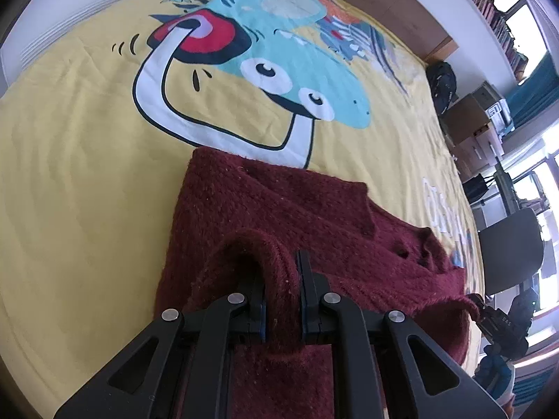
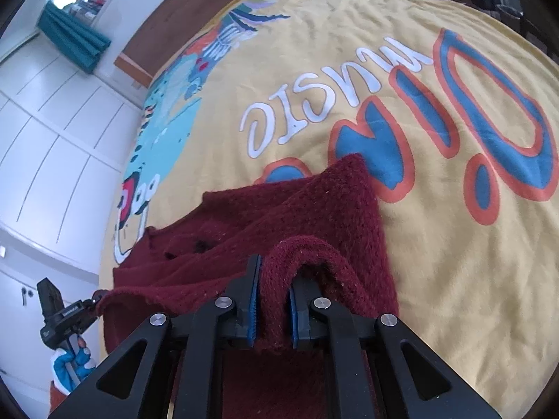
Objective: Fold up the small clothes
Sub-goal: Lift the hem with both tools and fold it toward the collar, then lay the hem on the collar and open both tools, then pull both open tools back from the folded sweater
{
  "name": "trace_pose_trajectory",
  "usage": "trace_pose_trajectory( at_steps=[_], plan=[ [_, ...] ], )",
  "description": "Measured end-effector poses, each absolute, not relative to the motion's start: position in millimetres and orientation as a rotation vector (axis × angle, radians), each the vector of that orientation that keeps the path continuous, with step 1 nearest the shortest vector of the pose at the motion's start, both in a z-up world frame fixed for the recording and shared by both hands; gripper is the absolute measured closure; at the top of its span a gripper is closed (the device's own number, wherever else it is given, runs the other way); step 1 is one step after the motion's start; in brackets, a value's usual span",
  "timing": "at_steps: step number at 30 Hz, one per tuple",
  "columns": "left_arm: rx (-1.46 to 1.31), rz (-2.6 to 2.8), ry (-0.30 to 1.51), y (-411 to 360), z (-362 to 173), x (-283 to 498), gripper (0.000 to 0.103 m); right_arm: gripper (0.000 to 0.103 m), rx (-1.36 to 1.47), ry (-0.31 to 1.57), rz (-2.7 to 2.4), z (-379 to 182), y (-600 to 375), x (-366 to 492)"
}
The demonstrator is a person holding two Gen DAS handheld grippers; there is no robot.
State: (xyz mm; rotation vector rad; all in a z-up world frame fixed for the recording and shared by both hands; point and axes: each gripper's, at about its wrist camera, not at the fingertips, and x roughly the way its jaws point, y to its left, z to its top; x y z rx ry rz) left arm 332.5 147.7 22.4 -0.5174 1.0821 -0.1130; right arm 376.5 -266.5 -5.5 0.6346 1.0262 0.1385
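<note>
While spread across a yellow printed bedcover, maroon knitted sweater pinched at six o'clock by left gripper and right gripper, each clamping an edge fold.

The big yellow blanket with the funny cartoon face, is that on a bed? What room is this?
Probably a bedroom. The yellow cover lies spread over what looks like a bed with a wooden headboard, white cupboard doors stand beside it, and a long shelf of books runs high along the wall.
</note>
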Motion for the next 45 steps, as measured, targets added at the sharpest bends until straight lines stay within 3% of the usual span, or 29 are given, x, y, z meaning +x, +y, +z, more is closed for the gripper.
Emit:
trace_pose_trajectory(
  at_steps=[4, 5, 6, 8, 11, 25, 37, 45],
  plan=[
    [-0.543, -0.103, 1.120, 150.6, 11.9, 343.2, 0.086, 0.077, 0.693, 1.032, 0.118, -16.7, -270.5, 383.6],
    [-0.555, -0.105, 1.124, 151.6, 10.9, 344.8, 0.083, 0.070, 0.710, 1.029, 0.119, -18.3, -271.7, 384.2],
    [-0.574, -0.111, 1.124, 153.0, 10.2, 345.8, 0.075, 0.058, 0.728, 1.025, 0.121, -19.6, -272.9, 384.8],
    [-0.620, -0.124, 1.112, 156.3, 12.4, 346.9, 0.063, 0.045, 0.749, 1.006, 0.117, -18.0, -275.0, 386.4],
    [-0.604, -0.100, 1.081, 160.1, 24.5, 348.6, 0.047, 0.036, 0.717, 0.998, 0.077, -10.1, -277.9, 391.3],
    [-0.432, -0.090, 1.015, 157.1, 66.2, 324.4, 0.046, 0.036, 0.399, 0.959, 0.161, 42.8, -234.5, 370.6],
    [-0.237, -0.175, 1.029, 99.5, 41.3, 263.2, 0.046, 0.036, 0.171, 0.984, 0.212, 15.0, -182.7, 305.1],
    [-0.230, -0.133, 1.115, 98.8, -7.9, 259.3, 0.046, 0.036, 0.215, 1.054, 0.166, -20.7, -204.9, 295.4]
  ],
)
